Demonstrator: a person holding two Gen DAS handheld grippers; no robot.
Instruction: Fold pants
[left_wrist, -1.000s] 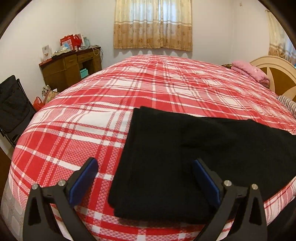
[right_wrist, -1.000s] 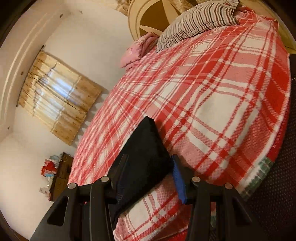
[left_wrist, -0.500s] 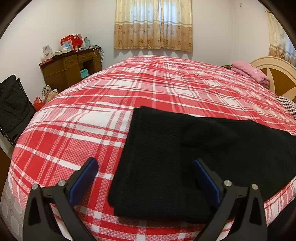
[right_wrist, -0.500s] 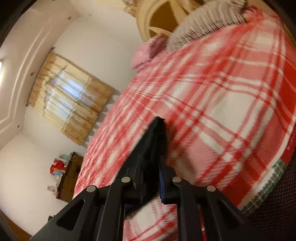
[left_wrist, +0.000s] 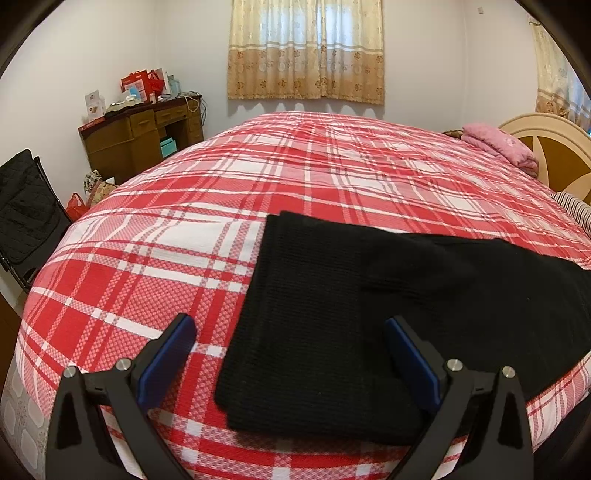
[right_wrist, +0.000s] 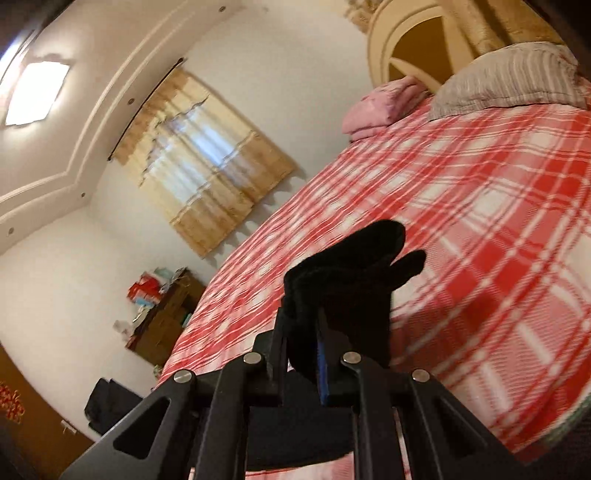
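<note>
Black knit pants (left_wrist: 332, 310) lie partly folded on the near side of the bed, running off to the right. My left gripper (left_wrist: 288, 339) hovers open over their near left end, its blue pads wide apart and not touching the cloth. In the right wrist view my right gripper (right_wrist: 303, 328) is shut on an end of the black pants (right_wrist: 354, 273). That end is lifted off the bed, and the cloth bunches above the jaws.
The bed wears a red and white plaid cover (left_wrist: 295, 177). A folded pink blanket (left_wrist: 498, 144) and a striped pillow (right_wrist: 509, 81) lie by the cream headboard (left_wrist: 554, 147). A cluttered wooden desk (left_wrist: 140, 136) and a black folding chair (left_wrist: 26, 206) stand at the left.
My right gripper closed on the end of the pants, then rose and swung with it, rolling as it went. The right part of the pants shifted in the left wrist view. The left gripper stayed still.
</note>
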